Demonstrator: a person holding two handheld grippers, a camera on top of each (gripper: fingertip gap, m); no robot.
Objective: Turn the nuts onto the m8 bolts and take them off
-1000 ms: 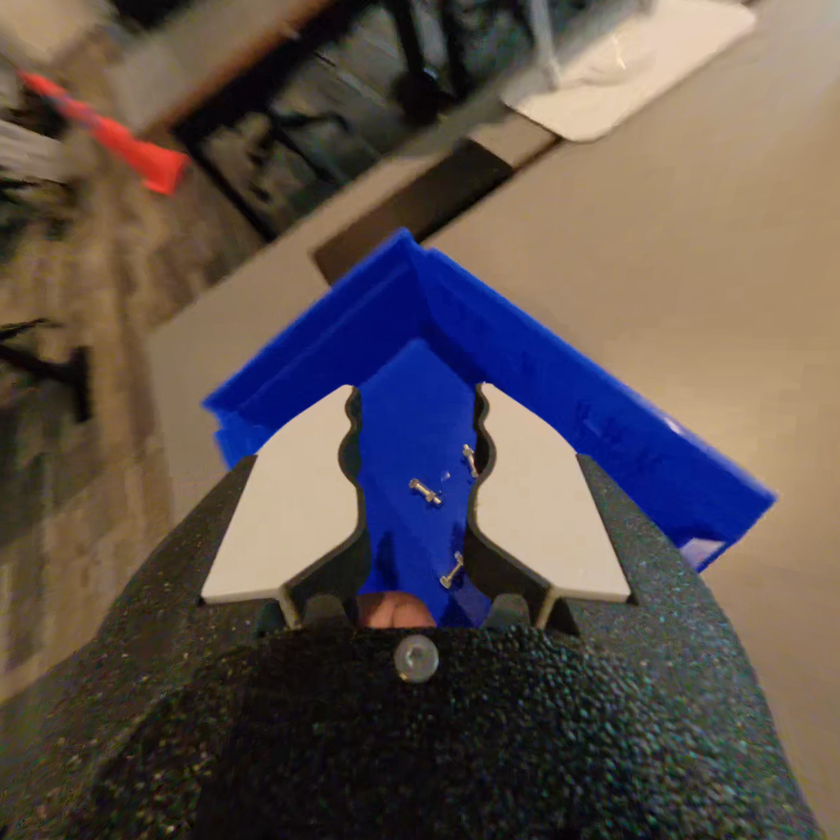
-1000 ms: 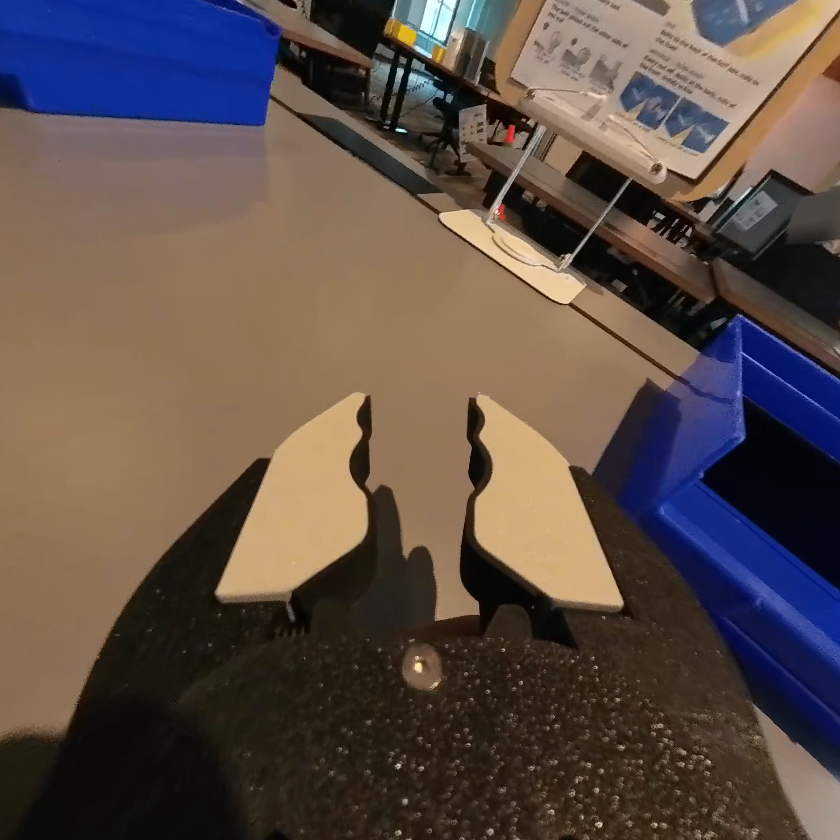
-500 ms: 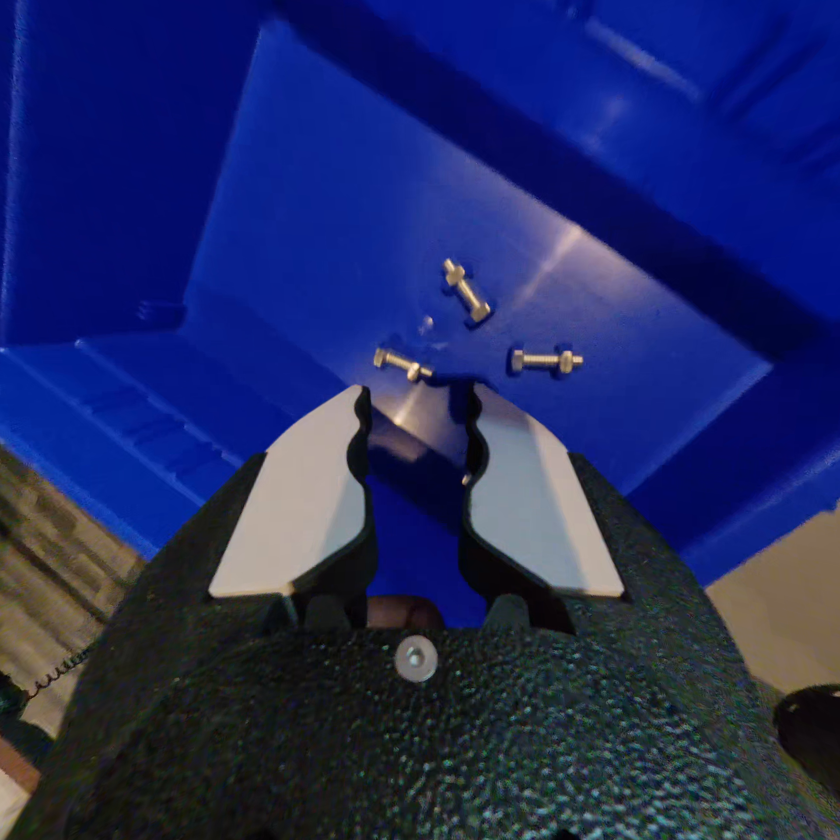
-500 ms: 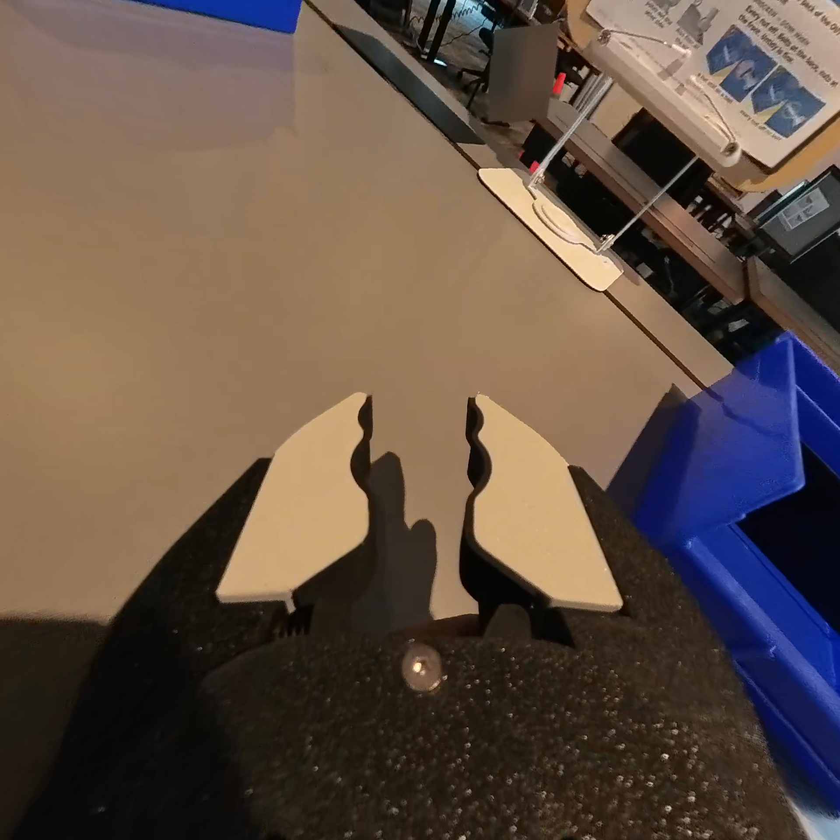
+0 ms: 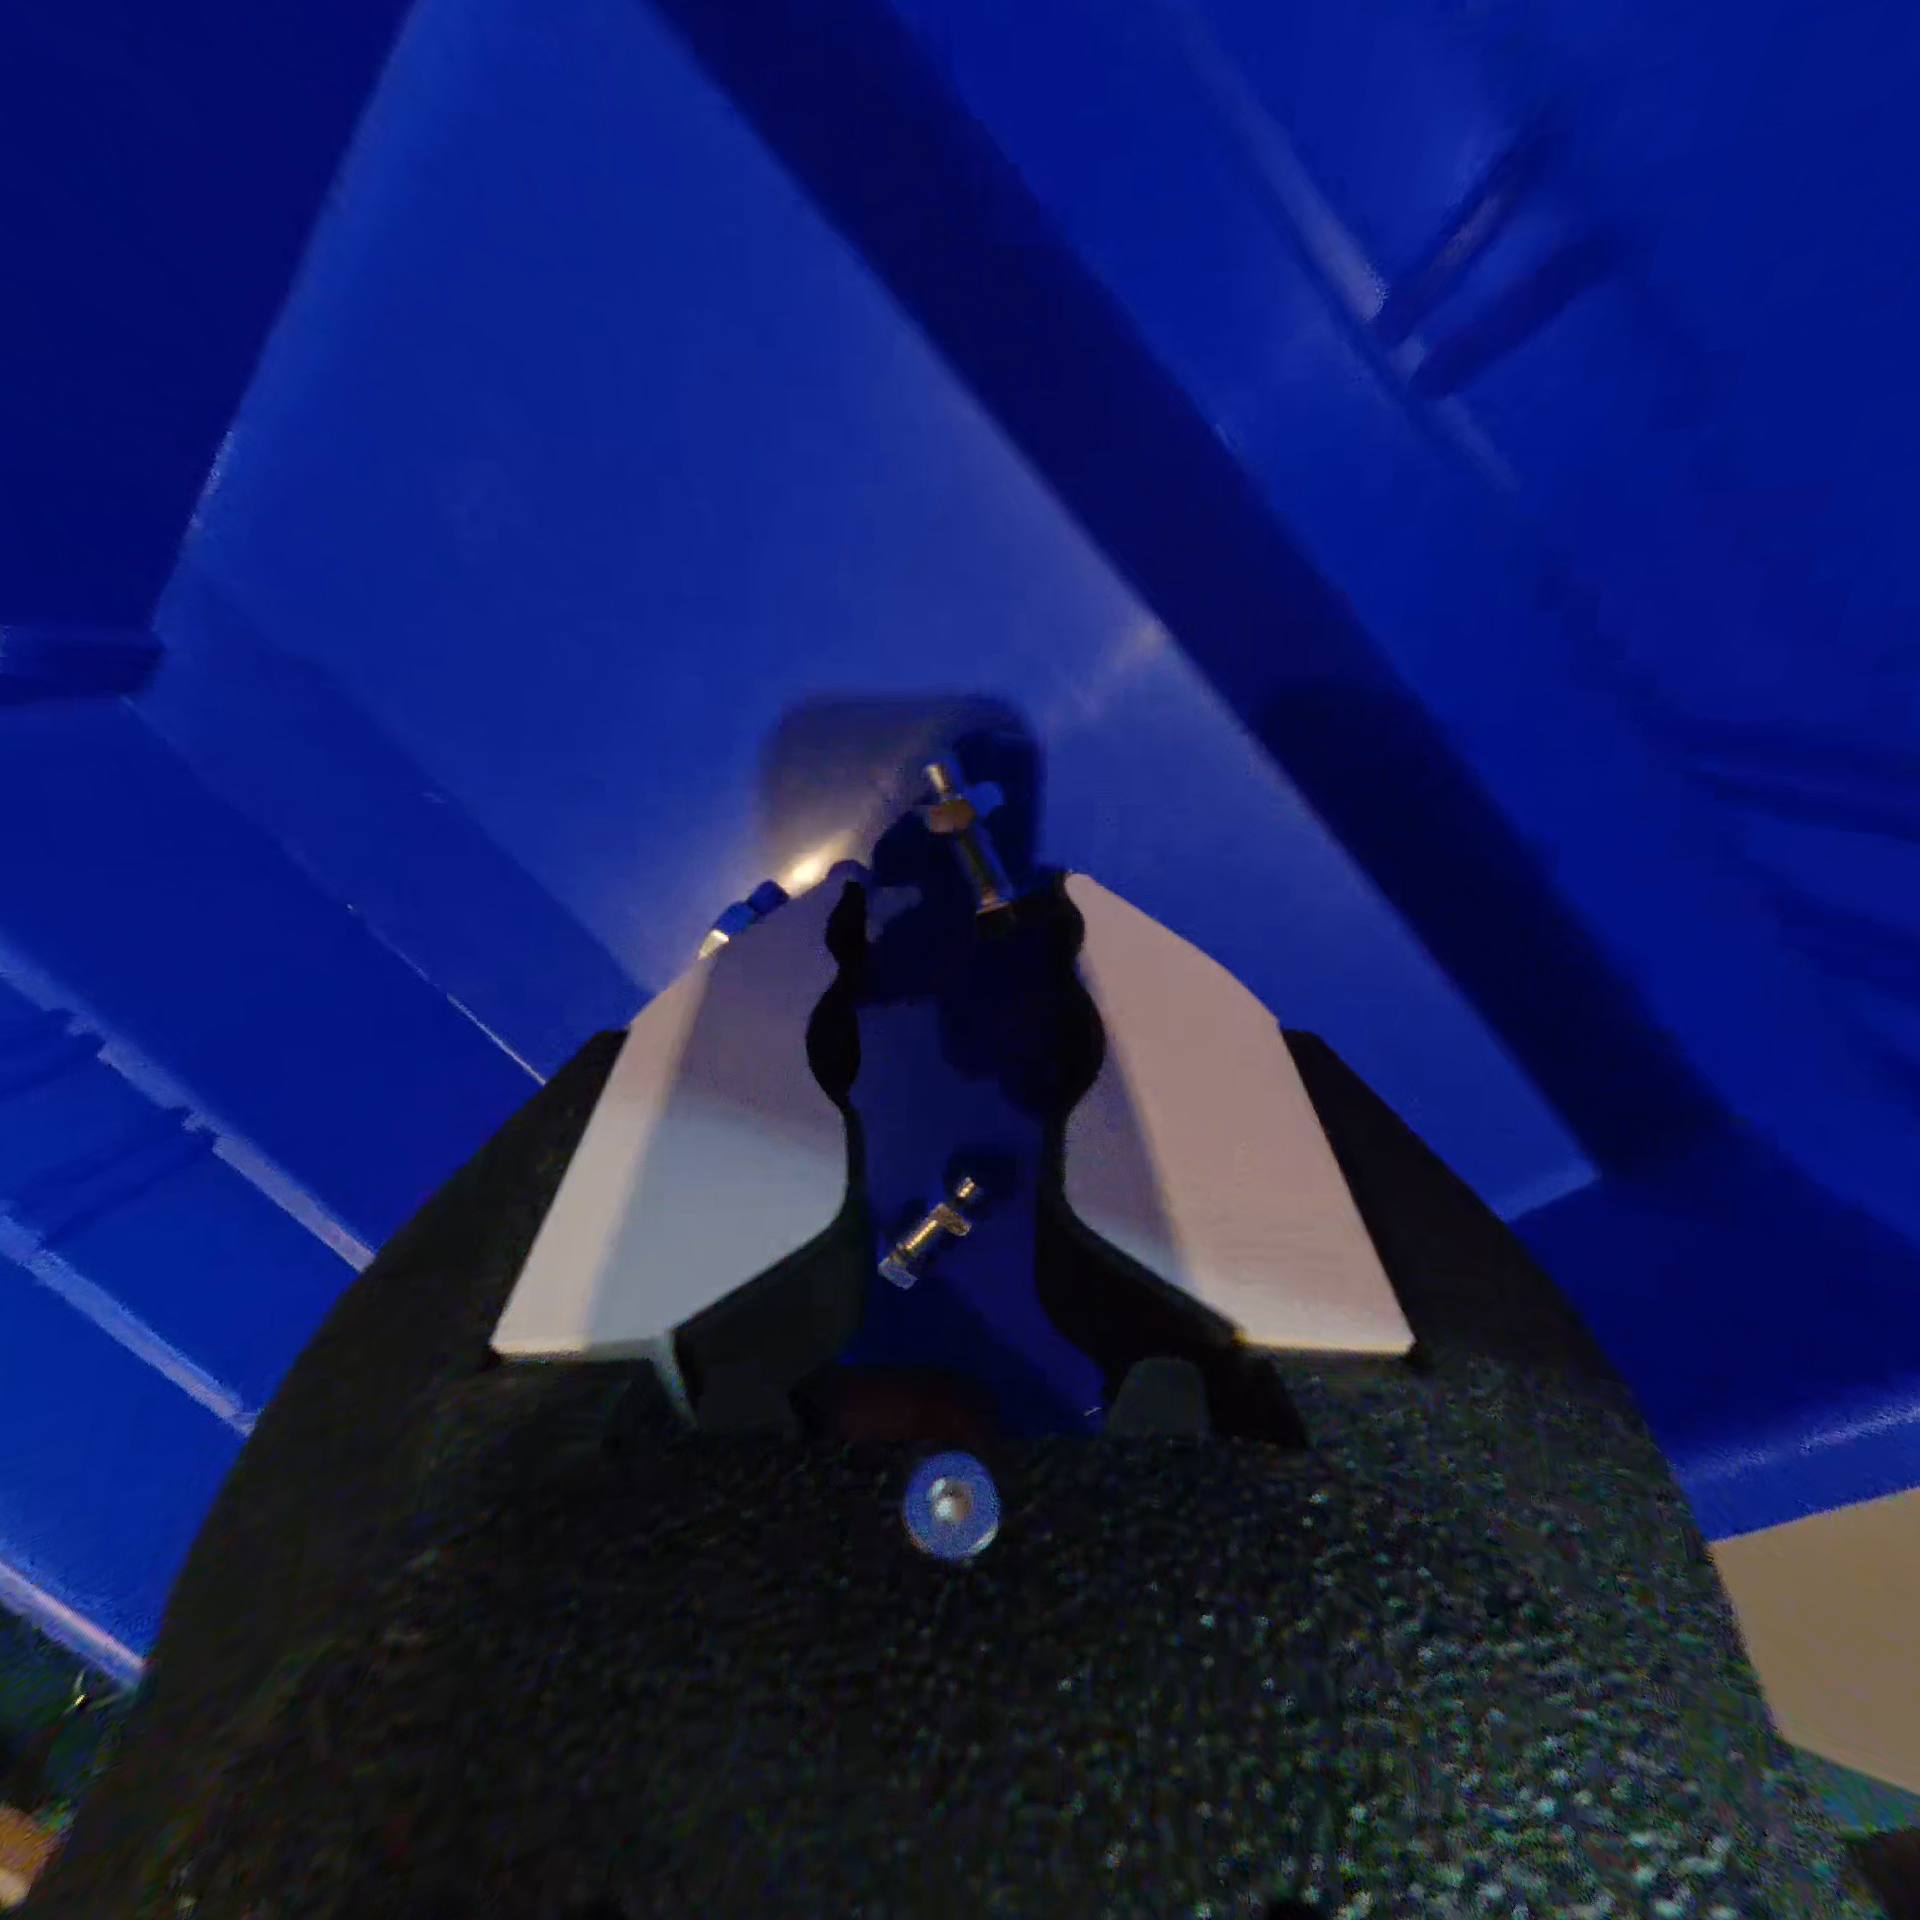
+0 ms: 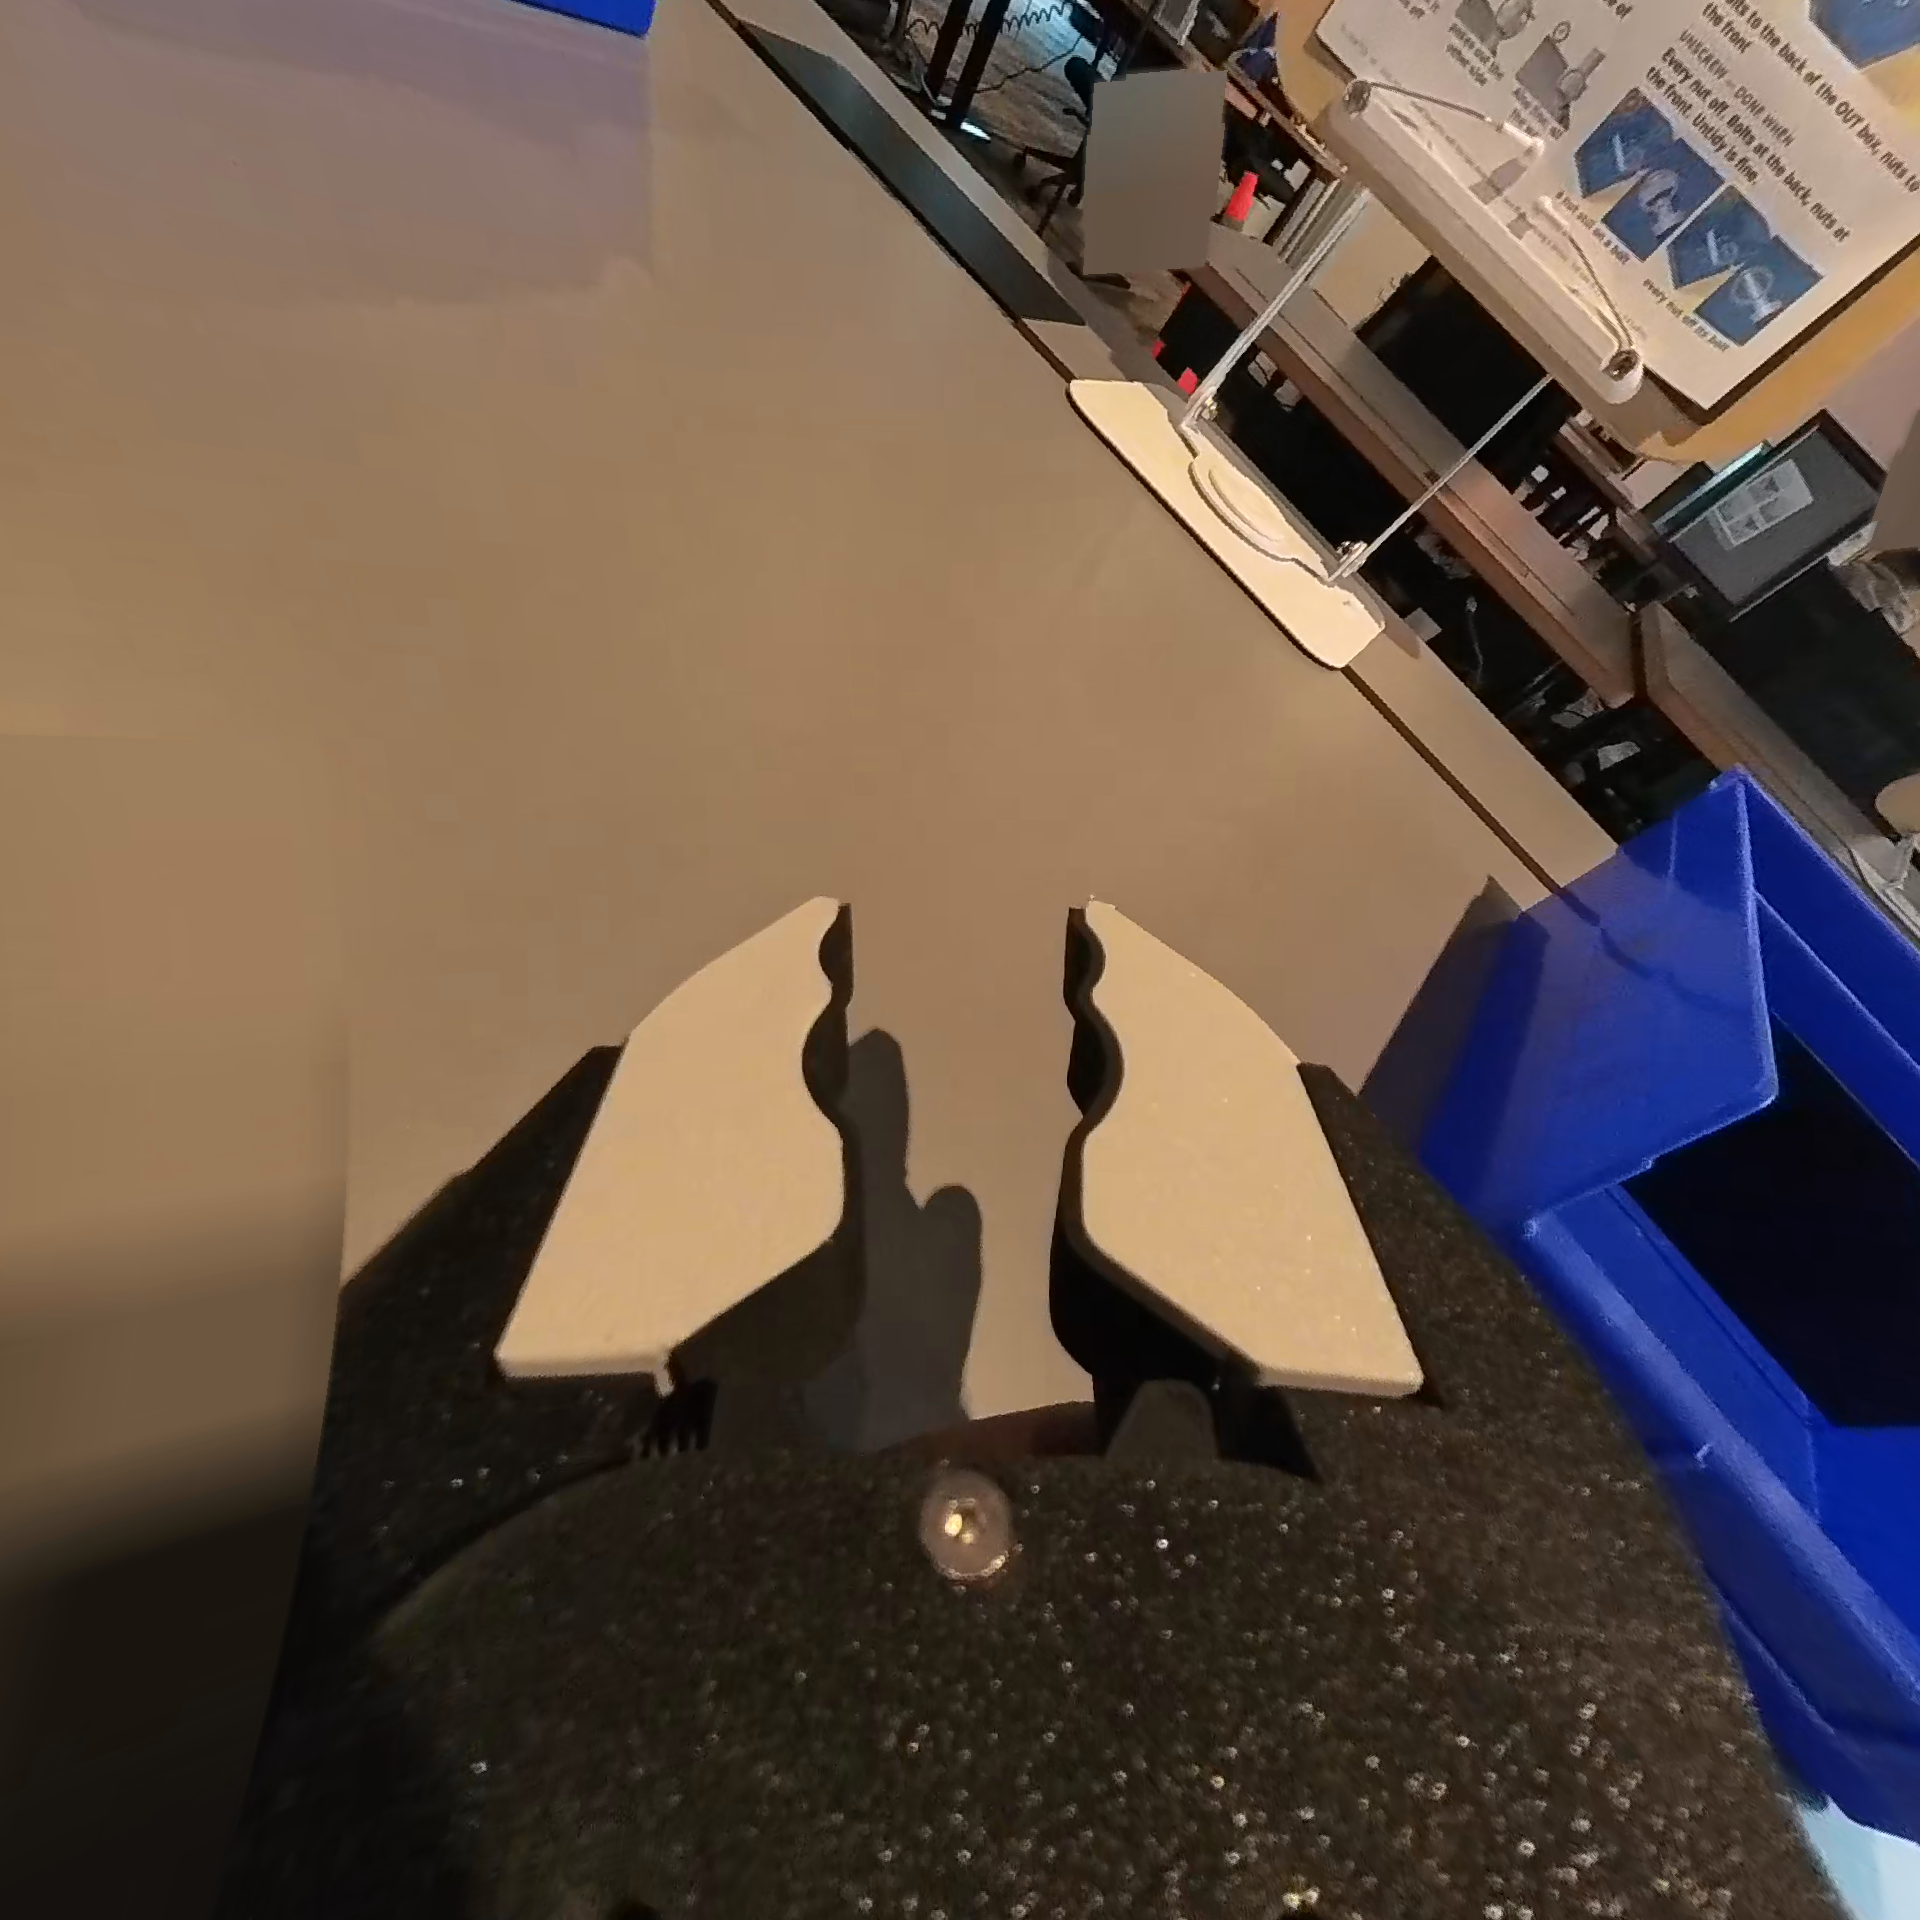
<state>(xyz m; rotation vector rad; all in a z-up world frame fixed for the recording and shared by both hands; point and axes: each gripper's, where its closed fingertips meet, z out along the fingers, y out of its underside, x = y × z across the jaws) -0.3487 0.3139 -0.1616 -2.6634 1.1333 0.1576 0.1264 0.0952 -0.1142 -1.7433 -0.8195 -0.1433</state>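
My left gripper is open and reaches down inside a blue bin. A silver bolt with a nut on it lies on the bin floor just past the tips, its near end between them. A second bolt with a nut lies between the fingers, lower down. A third bolt peeks out beside the left fingertip, mostly hidden. My right gripper is open and empty, hovering over the bare tan table.
A second blue bin stands just right of my right gripper. A white stand base carrying an instruction sheet sits at the table's far edge. More desks lie beyond. There is about 55 cm between the tips of the two grippers.
My left gripper has moved deeper into the blue bin and closer to the bolts, which now lie at and between its fingers. My right gripper has shifted slightly, staying open over the table.
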